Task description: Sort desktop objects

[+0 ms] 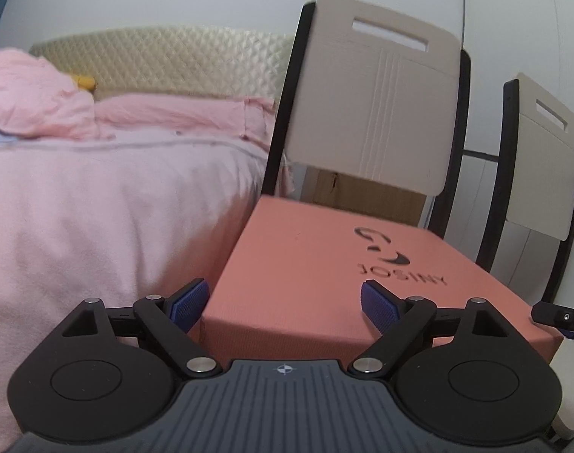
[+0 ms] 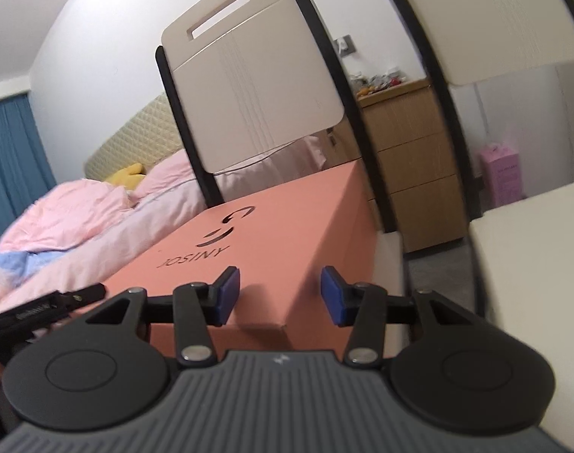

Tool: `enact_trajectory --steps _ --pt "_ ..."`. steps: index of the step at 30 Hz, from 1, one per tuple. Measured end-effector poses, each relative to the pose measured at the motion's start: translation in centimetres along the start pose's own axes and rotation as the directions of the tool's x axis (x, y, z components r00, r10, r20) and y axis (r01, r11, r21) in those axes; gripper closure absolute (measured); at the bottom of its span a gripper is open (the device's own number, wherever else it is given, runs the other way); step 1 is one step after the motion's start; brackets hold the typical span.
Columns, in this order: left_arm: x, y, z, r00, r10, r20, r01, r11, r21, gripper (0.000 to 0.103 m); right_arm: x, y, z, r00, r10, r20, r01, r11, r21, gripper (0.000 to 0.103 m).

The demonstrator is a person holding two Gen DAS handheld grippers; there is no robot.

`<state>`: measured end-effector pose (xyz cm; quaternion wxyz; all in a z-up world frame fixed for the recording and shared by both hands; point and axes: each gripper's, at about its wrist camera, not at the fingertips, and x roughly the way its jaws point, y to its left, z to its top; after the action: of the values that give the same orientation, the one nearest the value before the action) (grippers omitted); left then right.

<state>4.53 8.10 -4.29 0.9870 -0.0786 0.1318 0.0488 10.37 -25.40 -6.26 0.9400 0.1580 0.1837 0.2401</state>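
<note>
A salmon-pink shoebox [image 1: 324, 264] marked JOSINY lies closed on a chair seat; it also shows in the right wrist view [image 2: 272, 234]. My left gripper [image 1: 285, 307] is open and empty, its blue pads straddling the box's near left corner. My right gripper [image 2: 279, 294] is open and empty just above the box's near right corner. The tip of the right gripper [image 1: 559, 315] shows at the right edge of the left wrist view, and the left gripper [image 2: 49, 307] shows at the left of the right wrist view.
The chair with the box has a beige back [image 1: 381, 105]. A second beige chair [image 1: 543, 158] stands to its right, seat [image 2: 532, 264] beside the box. A bed with pink bedding [image 1: 98, 207] lies left. A wooden dresser [image 2: 411, 158] stands behind.
</note>
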Motion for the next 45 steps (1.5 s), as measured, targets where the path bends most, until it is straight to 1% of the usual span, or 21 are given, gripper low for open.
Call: enact_trajectory --steps 2,4,10,11,13,16,20,22,23,25,26,27,28,30,32,34,36,41,45 --pt "-1.4 -0.6 0.2 0.999 0.018 0.03 -0.019 0.999 0.028 0.011 -1.0 0.9 0.2 0.999 -0.02 0.035 0.022 0.998 -0.054 0.054" --pt "-2.9 -1.4 0.5 0.999 0.026 0.036 -0.027 0.999 0.04 0.01 -2.3 1.6 0.4 0.996 -0.032 0.078 0.039 0.995 -0.093 0.054" --pt "-7.5 -3.5 0.2 0.998 0.028 0.05 -0.033 0.995 0.092 0.008 -6.6 3.0 0.3 0.986 -0.06 0.154 0.087 0.981 -0.175 0.053" --pt "-8.3 -3.7 0.1 0.998 0.03 0.059 -0.036 0.993 0.108 0.007 -7.2 3.2 0.1 0.983 -0.074 0.168 0.104 0.979 -0.175 0.053" --pt "-9.7 -4.1 0.1 0.996 0.032 0.08 -0.043 0.989 0.138 0.0 -8.5 3.4 -0.3 0.976 -0.101 0.195 0.136 0.975 -0.175 0.052" --pt "-10.7 -3.8 -0.2 0.994 0.031 0.102 -0.045 0.989 0.138 0.0 -9.9 3.6 -1.1 0.973 -0.102 0.207 0.136 0.978 -0.156 0.052" --pt "-11.0 -2.9 -0.4 0.992 0.021 0.124 -0.035 0.993 0.11 0.0 -11.1 4.9 -2.5 0.969 -0.096 0.229 0.14 0.973 -0.183 0.052" --pt "-10.8 -2.4 -0.7 0.991 0.015 0.133 -0.026 0.996 0.081 0.0 -11.1 5.6 -3.0 0.968 -0.093 0.233 0.139 0.972 -0.19 0.049" --pt "-10.5 -2.3 -1.0 0.991 0.013 0.134 -0.024 0.997 0.076 0.0 -11.1 6.0 -3.3 0.968 -0.09 0.233 0.137 0.972 -0.193 0.046" --pt "-10.0 -2.2 -1.4 0.991 0.019 0.133 -0.031 0.995 0.093 0.0 -10.9 6.7 -3.8 0.968 -0.087 0.235 0.136 0.97 -0.202 0.037" --pt "-9.9 -2.2 -1.6 0.99 0.022 0.137 -0.036 0.994 0.1 0.0 -10.8 6.9 -3.9 0.967 -0.087 0.239 0.138 0.968 -0.207 0.029" --pt "-10.1 -2.2 -1.7 0.989 0.025 0.145 -0.04 0.994 0.104 0.0 -10.8 7.2 -4.1 0.966 -0.087 0.242 0.141 0.967 -0.213 0.024" --pt "-10.1 -2.2 -1.8 0.988 0.023 0.15 -0.039 0.994 0.104 0.0 -10.7 7.5 -4.2 0.965 -0.088 0.246 0.143 0.965 -0.219 0.022" --pt "-10.0 -2.1 -1.9 0.989 0.018 0.148 -0.033 0.995 0.099 0.0 -10.5 7.8 -4.3 0.964 -0.091 0.249 0.149 0.963 -0.225 0.013" --pt "-9.8 -2.1 -2.1 0.99 0.028 0.139 -0.042 0.994 0.097 0.0 -10.3 7.9 -4.3 0.963 -0.096 0.252 0.154 0.962 -0.225 0.006" --pt "-9.7 -2.3 -2.2 0.989 0.038 0.142 -0.053 0.994 0.1 0.0 -10.2 8.0 -4.4 0.962 -0.095 0.255 0.155 0.962 -0.225 0.005" --pt "-9.8 -2.4 -2.3 0.988 0.045 0.145 -0.061 0.992 0.109 0.0 -10.2 8.1 -4.4 0.962 -0.094 0.256 0.154 0.961 -0.228 0.0" --pt "-10.1 -2.9 -2.7 0.987 0.044 0.157 -0.065 0.989 0.131 0.0 -10.1 7.9 -4.5 0.963 -0.103 0.248 0.161 0.96 -0.229 0.0" --pt "-10.1 -2.9 -2.7 0.987 0.05 0.153 -0.069 0.99 0.126 0.0 -10.1 7.8 -4.7 0.963 -0.114 0.243 0.172 0.957 -0.234 0.0"
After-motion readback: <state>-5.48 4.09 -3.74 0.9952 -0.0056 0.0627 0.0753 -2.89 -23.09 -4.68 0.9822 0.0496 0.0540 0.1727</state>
